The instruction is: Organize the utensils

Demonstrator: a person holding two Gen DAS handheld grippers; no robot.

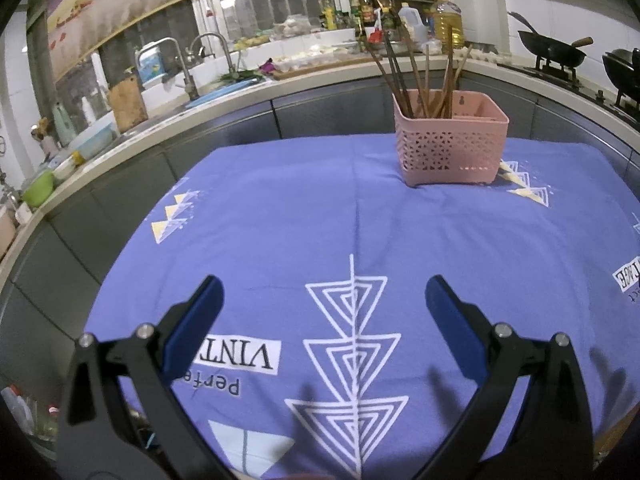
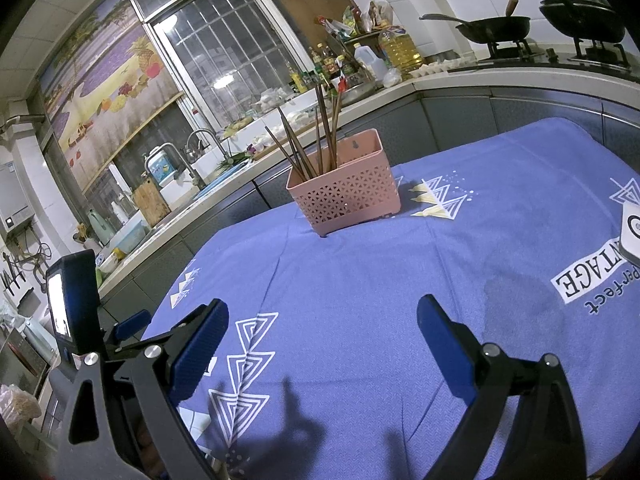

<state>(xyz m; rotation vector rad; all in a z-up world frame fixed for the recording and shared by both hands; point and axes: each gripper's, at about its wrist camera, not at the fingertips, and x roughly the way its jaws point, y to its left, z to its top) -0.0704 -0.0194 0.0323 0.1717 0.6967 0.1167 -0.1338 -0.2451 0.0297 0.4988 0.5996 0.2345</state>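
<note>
Fingers: left gripper point(image 1: 324, 300) and right gripper point(image 2: 322, 322) both wide apart, holding nothing.
Risk: bumping the pink basket point(image 1: 450, 148) might tip its chopsticks point(image 1: 416, 76) out.

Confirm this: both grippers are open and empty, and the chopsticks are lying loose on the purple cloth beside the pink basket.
One detail is wrong. The chopsticks are not loose on the purple cloth; they stand inside the pink basket, leaning, as both wrist views show. The left gripper and right gripper are indeed open and empty.
</note>
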